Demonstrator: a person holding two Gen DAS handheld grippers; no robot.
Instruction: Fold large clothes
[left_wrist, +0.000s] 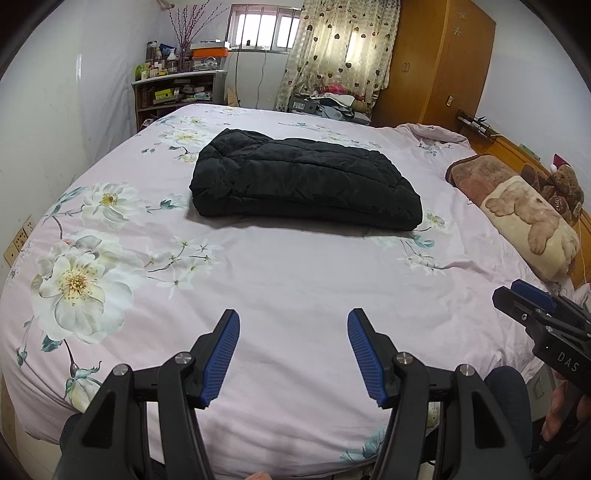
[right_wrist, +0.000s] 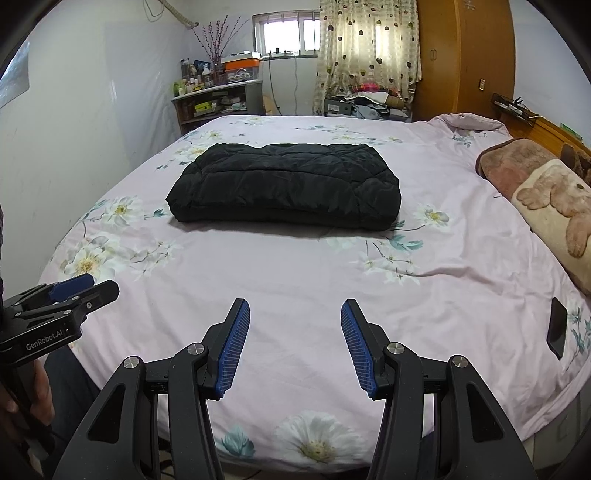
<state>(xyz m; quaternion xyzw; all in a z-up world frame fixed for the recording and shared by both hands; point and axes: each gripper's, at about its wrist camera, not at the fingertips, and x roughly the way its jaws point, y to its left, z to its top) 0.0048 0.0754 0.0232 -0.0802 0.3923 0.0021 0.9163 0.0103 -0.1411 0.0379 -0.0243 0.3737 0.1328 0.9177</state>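
Note:
A black quilted jacket lies folded into a compact rectangle in the middle of the pink floral bed sheet; it also shows in the right wrist view. My left gripper is open and empty, held over the near edge of the bed, well short of the jacket. My right gripper is open and empty too, beside the left one. The right gripper shows at the right edge of the left wrist view, and the left gripper at the left edge of the right wrist view.
A rolled brown blanket with a bear print lies along the bed's right side by the wooden headboard. A dark phone lies on the sheet at the right. A cluttered shelf, a curtained window and a wooden wardrobe stand beyond the bed.

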